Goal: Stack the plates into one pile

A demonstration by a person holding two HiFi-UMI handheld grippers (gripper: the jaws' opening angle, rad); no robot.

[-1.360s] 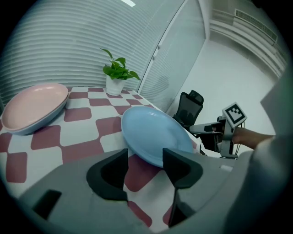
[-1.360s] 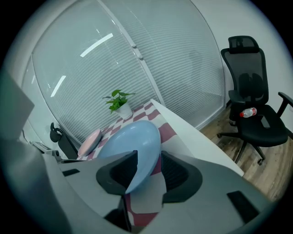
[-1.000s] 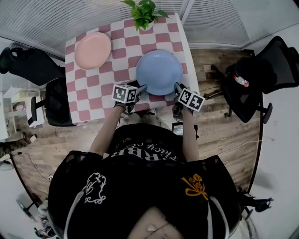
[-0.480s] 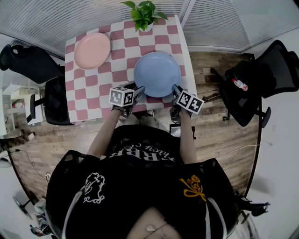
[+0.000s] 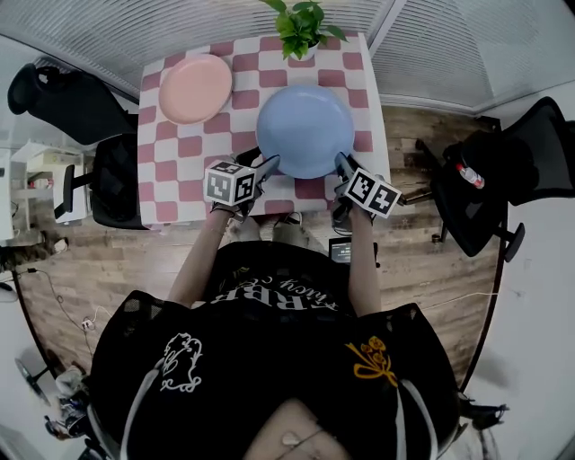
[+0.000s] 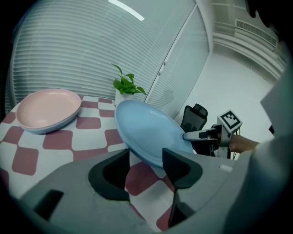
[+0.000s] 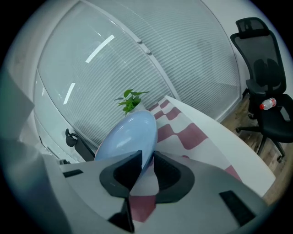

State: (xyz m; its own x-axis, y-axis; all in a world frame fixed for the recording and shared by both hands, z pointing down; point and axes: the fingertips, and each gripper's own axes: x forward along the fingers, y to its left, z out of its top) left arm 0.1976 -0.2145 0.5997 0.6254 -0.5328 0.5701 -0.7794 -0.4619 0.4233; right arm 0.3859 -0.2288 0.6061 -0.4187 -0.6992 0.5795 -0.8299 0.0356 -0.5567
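A blue plate (image 5: 304, 130) sits near the front edge of the checkered table (image 5: 180, 171), tilted up on its right side in the left gripper view (image 6: 146, 130). My right gripper (image 5: 342, 164) has the plate's near-right rim (image 7: 126, 135) between its jaws, which are closing with the pads against it (image 7: 147, 157). My left gripper (image 5: 267, 164) is at the near-left rim, jaws wide apart with the plate's edge over the gap (image 6: 145, 157). A pink plate (image 5: 196, 87) rests at the far left corner (image 6: 46, 109).
A potted plant (image 5: 304, 27) stands at the table's far edge, just behind the blue plate. Black office chairs stand left (image 5: 54, 99) and right (image 5: 503, 180) of the table; a bottle (image 5: 469, 175) lies on the right one.
The head camera has shifted, so the table sits a little to the right in view. Both grippers stay at the blue plate's near rim, one on each side.
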